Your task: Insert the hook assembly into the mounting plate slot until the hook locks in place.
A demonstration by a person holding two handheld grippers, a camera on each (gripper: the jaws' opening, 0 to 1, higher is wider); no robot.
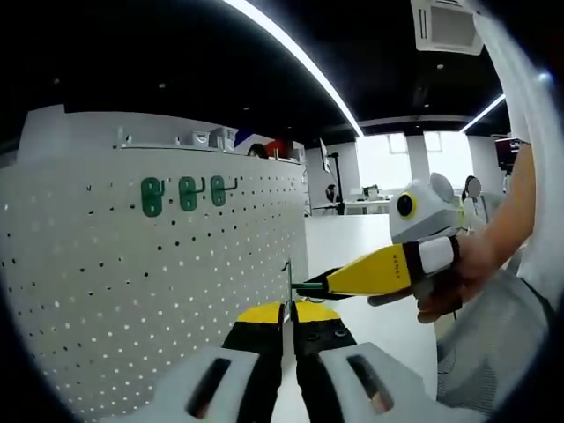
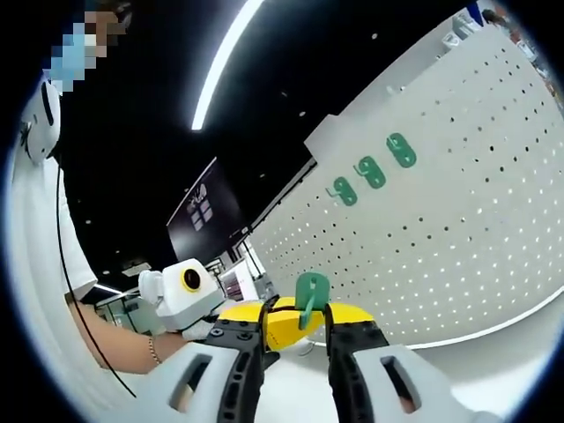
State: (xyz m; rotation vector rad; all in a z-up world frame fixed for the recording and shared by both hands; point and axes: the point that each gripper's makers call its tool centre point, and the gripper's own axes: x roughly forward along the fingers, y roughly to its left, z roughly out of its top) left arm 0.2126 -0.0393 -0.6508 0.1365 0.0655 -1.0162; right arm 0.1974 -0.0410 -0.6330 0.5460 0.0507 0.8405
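Hook assembly: green plastic plate with a metal hook, standing upright at lower centre of the right gripper view, just above and between that view's own two jaws. Right gripper has its yellow-tipped jaws closed in on the green piece, pinching it at its lower end.

In the left gripper view the same green piece shows edge-on at centre frame, small, with a thin metal part rising beside it. The right gripper enters from the right side of the frame, yellow jaw pointing left, held by a person's hand. Left gripper, at bottom centre, has its jaws drawn close together, tips meeting right at the metal part; whether they actually clamp it I cannot tell.

White pegboard fills the left half of the left gripper view, and the right half of the right gripper view. Three green hooks hang in a row on it, upper left of the left gripper view; same three at upper right in the right gripper view. Held piece is well apart from that row.

White desk surface beyond the jaws. Left gripper body appears lower left in the right gripper view.
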